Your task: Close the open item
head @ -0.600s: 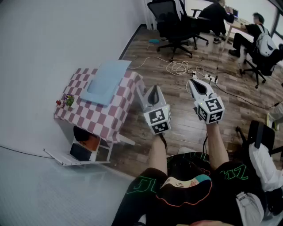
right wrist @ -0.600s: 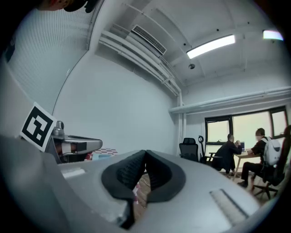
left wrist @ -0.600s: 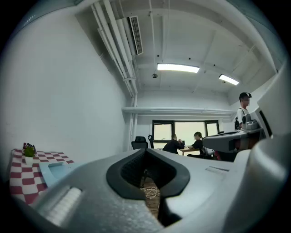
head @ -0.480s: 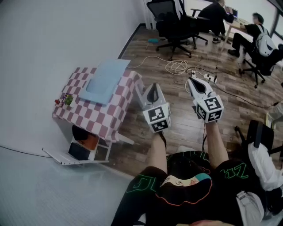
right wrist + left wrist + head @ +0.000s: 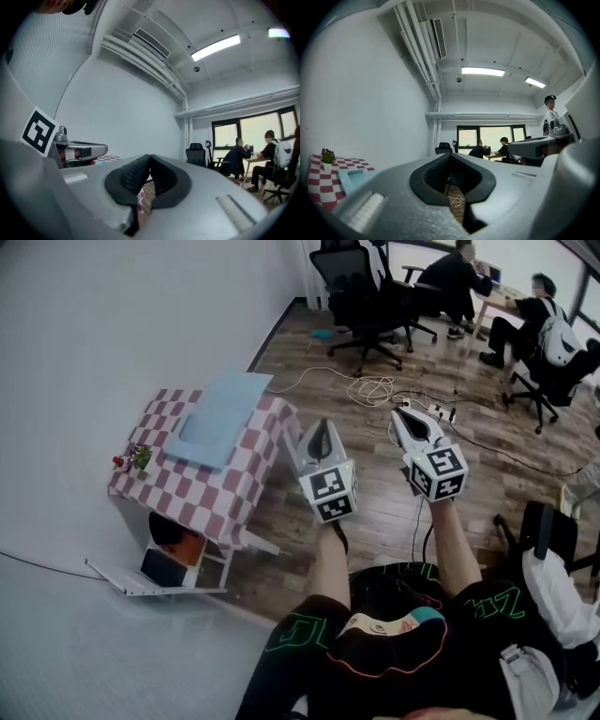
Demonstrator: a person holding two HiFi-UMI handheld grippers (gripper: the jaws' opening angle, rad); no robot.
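A low table under a red-and-white checked cloth [image 5: 202, 479] stands against the wall at left. Beneath it is a small white cabinet [image 5: 211, 568] whose door [image 5: 131, 585] hangs open, lying flat out toward the wall. Dark and orange things [image 5: 183, 542] show inside. My left gripper [image 5: 316, 427] is held level in the air just right of the table, jaws shut and empty. My right gripper [image 5: 403, 413] hovers level farther right over the wood floor, also shut on nothing. In the left gripper view the pads [image 5: 440, 171] meet; the right gripper view's pads [image 5: 161, 176] meet too.
A light blue mat [image 5: 217, 407] and a small potted plant [image 5: 139, 457] sit on the table. Cables and a power strip [image 5: 427, 409] lie on the floor ahead. Black office chairs [image 5: 361, 292] and seated people at desks [image 5: 455, 277] are at the back.
Both grippers have shifted slightly up in the picture and the table has slid a little down and left. Neither gripper's jaws have changed.
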